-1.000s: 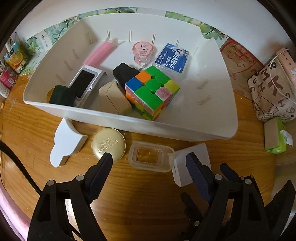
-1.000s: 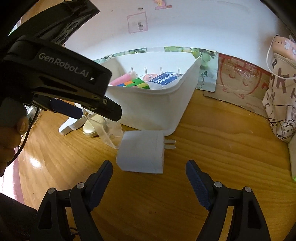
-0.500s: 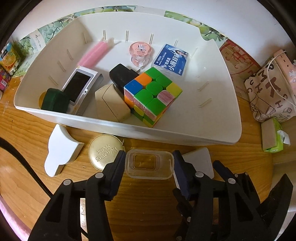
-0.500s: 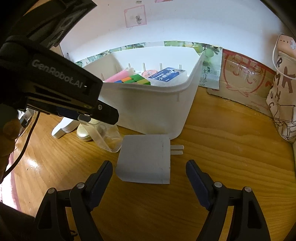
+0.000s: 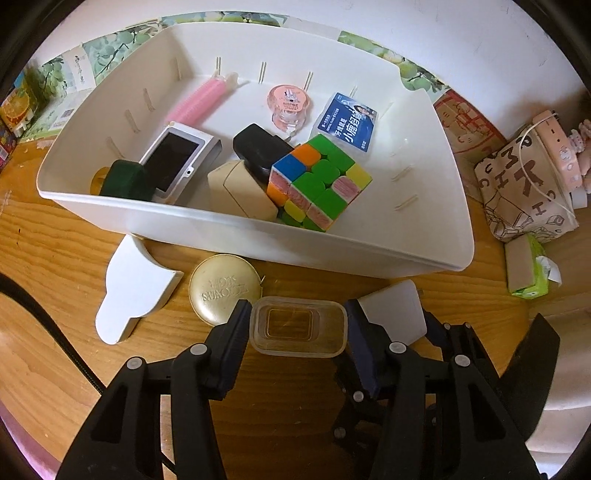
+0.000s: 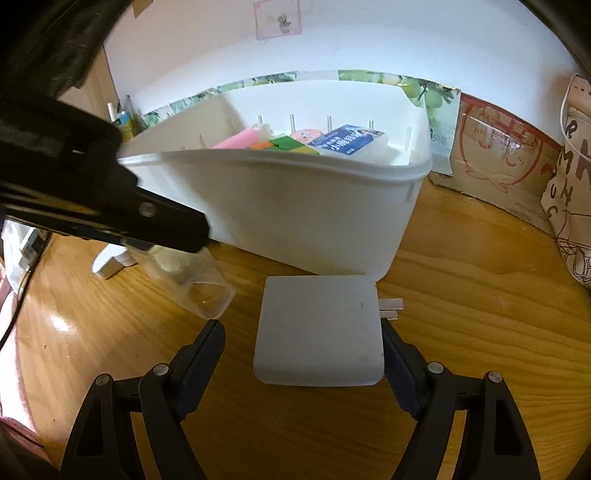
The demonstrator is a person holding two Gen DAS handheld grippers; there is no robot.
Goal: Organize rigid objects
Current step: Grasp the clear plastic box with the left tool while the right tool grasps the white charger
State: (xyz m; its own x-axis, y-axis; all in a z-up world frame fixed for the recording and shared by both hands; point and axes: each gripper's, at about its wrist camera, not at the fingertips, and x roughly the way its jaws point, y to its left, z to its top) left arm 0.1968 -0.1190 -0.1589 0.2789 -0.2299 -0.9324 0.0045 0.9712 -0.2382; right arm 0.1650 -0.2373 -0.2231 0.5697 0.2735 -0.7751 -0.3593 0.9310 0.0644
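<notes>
White curved piece and gold round tin lie on the wooden table, in front of the white bin. Left gripper is clamped on the clear plastic box, just before the bin's near wall. Right gripper is spread, fingers flanking the white charger; the right finger looks in contact, the left apart.

This is looking like a home, prob. a child's room or study corner. A wooden desk is standing against a white wall w/ a cartoon sticker. A printed fabric bag, tissue pack and a white bin holding a puzzle cube, etc. are sitting on it.
</notes>
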